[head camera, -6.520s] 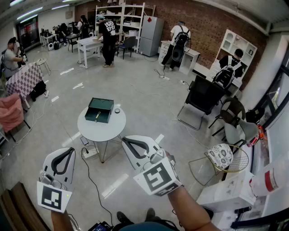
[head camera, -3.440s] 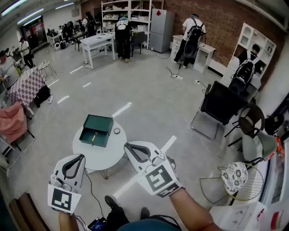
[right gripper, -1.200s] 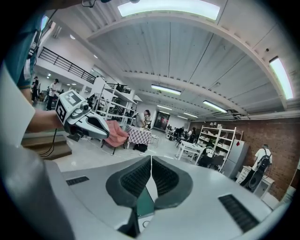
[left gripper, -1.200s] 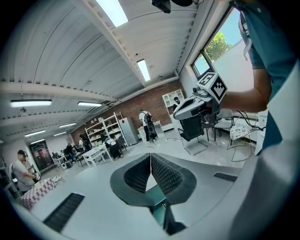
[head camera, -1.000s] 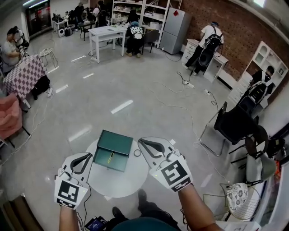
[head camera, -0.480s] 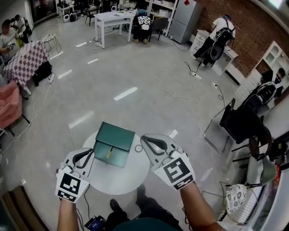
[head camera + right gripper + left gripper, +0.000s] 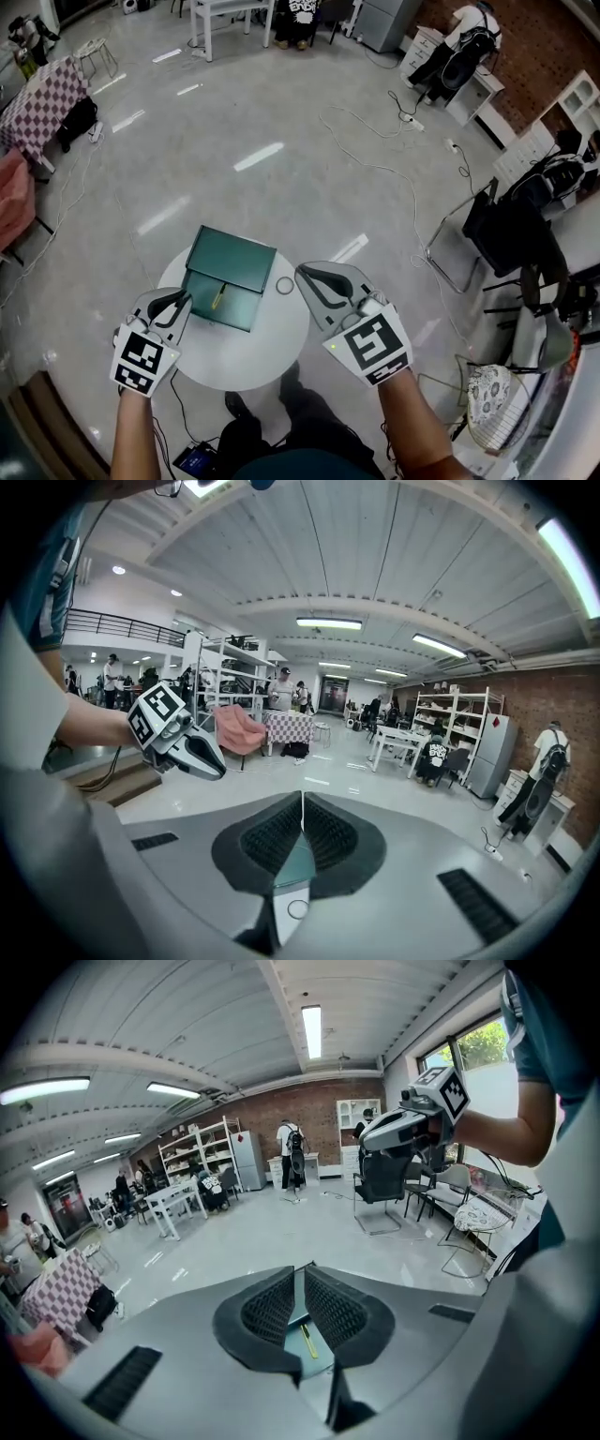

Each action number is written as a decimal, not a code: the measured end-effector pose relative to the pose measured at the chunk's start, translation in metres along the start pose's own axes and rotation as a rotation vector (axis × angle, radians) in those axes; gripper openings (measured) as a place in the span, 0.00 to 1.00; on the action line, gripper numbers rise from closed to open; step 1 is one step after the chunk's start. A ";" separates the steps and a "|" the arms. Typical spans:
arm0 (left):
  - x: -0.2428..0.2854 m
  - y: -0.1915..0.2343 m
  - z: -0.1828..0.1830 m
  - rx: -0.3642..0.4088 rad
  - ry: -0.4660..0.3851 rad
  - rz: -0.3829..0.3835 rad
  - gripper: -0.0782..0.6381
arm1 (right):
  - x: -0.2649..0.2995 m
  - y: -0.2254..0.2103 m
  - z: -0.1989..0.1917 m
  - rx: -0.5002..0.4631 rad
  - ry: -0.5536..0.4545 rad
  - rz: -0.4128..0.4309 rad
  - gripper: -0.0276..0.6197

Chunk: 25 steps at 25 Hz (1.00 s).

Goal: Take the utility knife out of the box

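Head view: a round white bench (image 7: 253, 361) stands on a glossy grey floor (image 7: 309, 187). On its far left part sits a dark green rectangular box (image 7: 234, 262), open, with its lid laid back on the far side. A slim yellow utility knife (image 7: 217, 298) lies inside the open near compartment. A small pale ring (image 7: 285, 285) lies flat on the bench just right of the box. The left tool (image 7: 178, 302) is held over the bench's left edge, its tips near the box's near left corner. The right tool (image 7: 303, 274) hovers right of the box with its tips close to the ring. Neither touches anything. A black chair (image 7: 511, 234) stands well apart at the right.

Left gripper view: the left tool's two ribbed black jaws are drawn together, with only a sliver between them and nothing gripped. Through that sliver the green box and the yellow utility knife (image 7: 307, 1340) show below, the knife still in the box. The right tool (image 7: 367, 1140) hangs in the air at upper right, held by a bare forearm.

Right gripper view: the right tool's jaws meet at their tips and hold nothing. Below them show part of the green box (image 7: 295, 860) and the white bench with the ring (image 7: 297, 909) on it. The left tool (image 7: 217, 771) shows at the left, its jaws pressed together.
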<state>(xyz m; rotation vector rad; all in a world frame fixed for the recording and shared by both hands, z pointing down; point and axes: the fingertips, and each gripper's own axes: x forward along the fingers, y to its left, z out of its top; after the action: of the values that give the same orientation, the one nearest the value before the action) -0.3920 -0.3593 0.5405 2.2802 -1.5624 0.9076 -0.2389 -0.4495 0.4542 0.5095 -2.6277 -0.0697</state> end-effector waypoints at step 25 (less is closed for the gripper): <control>0.266 -0.020 -0.180 -0.113 0.400 -0.194 0.41 | 0.090 -0.099 -0.193 0.110 0.131 0.010 0.10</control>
<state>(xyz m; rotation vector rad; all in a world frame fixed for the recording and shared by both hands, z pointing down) -0.3748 -0.4613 0.8451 1.9763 -1.1700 1.1058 -0.1928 -0.5676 0.6525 0.5198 -2.5155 0.1082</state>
